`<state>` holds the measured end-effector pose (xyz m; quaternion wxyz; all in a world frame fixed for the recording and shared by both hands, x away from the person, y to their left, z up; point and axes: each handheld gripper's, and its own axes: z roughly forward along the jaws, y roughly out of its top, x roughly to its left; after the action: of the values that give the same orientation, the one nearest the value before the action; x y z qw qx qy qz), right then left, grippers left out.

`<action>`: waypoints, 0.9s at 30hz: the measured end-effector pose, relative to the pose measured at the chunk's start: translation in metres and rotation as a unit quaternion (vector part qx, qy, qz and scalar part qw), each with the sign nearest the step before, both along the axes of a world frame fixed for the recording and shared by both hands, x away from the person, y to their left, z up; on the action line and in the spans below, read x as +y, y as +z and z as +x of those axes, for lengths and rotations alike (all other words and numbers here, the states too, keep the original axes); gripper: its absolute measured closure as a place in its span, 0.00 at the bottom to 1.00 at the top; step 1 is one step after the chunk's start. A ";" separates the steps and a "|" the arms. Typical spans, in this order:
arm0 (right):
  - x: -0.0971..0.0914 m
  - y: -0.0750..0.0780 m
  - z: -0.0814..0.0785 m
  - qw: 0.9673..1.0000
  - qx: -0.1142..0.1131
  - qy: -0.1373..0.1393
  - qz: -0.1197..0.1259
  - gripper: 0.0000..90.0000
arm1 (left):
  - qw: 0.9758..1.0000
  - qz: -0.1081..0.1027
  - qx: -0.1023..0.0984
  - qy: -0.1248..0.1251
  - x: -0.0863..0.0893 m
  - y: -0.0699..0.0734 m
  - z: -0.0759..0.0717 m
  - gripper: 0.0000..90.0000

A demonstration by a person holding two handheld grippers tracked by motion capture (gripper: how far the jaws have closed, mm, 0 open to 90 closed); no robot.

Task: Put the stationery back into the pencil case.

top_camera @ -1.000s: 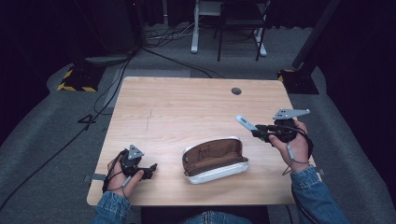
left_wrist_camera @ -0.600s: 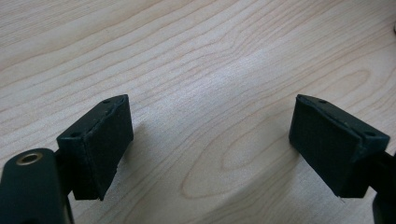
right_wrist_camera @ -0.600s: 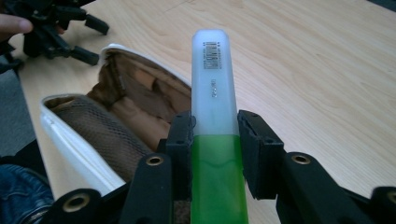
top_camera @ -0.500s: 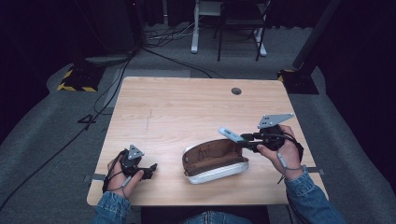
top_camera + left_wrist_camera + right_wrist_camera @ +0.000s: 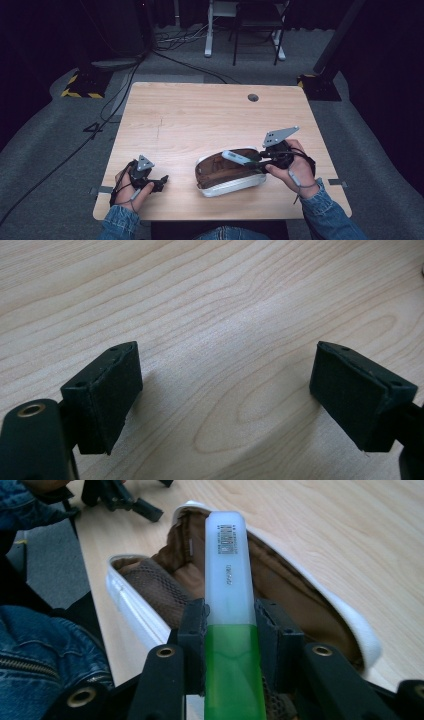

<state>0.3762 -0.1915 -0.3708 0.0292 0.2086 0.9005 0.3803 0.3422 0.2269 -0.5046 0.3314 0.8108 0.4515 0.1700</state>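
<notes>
The highlighter [image 5: 239,158], green-bodied with a frosted cap, sits pinched in my right claw [image 5: 257,162] and, from the high view, pokes out over the open mouth of the white pencil case [image 5: 227,185] near the front edge of the bench [image 5: 200,115]; my left claw [image 5: 161,181] rests low on the wood at the front left corner, well apart from the case. In the left gripper view I see its jaws spread wide with nothing but bare bench [image 5: 225,315] between them. In the right gripper view the jaws are pressed onto the highlighter [image 5: 227,595] right where cap meets green barrel, and the capped end points along the case's brown lining [image 5: 285,585], above the mesh pocket [image 5: 155,587]. I judge I am in the middle of stowing it: next I should lower the tip into the hollow, keep it lengthwise with the case, then spread the claw only once it lies inside.
</notes>
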 end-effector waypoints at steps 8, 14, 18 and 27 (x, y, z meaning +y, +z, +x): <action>0.012 -0.006 -0.003 0.999 0.012 0.025 -0.017 0.75 | 1.000 0.000 0.000 0.000 0.000 0.000 0.000 0.15; 0.018 -0.010 -0.003 0.999 0.010 0.039 -0.025 0.75 | 1.000 0.000 0.000 -0.001 0.000 0.000 0.000 0.15; 0.022 -0.014 -0.002 0.998 0.001 0.049 -0.031 0.75 | 1.000 0.000 0.000 -0.001 0.000 0.000 0.000 0.15; 0.026 -0.021 0.003 0.997 -0.010 0.060 -0.042 0.74 | 1.000 0.000 0.000 -0.001 0.000 0.000 0.000 0.15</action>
<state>0.3791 -0.1652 -0.3921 0.0235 0.1488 0.9263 0.3454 0.3425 0.2266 -0.5046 0.3316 0.8112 0.4507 0.1699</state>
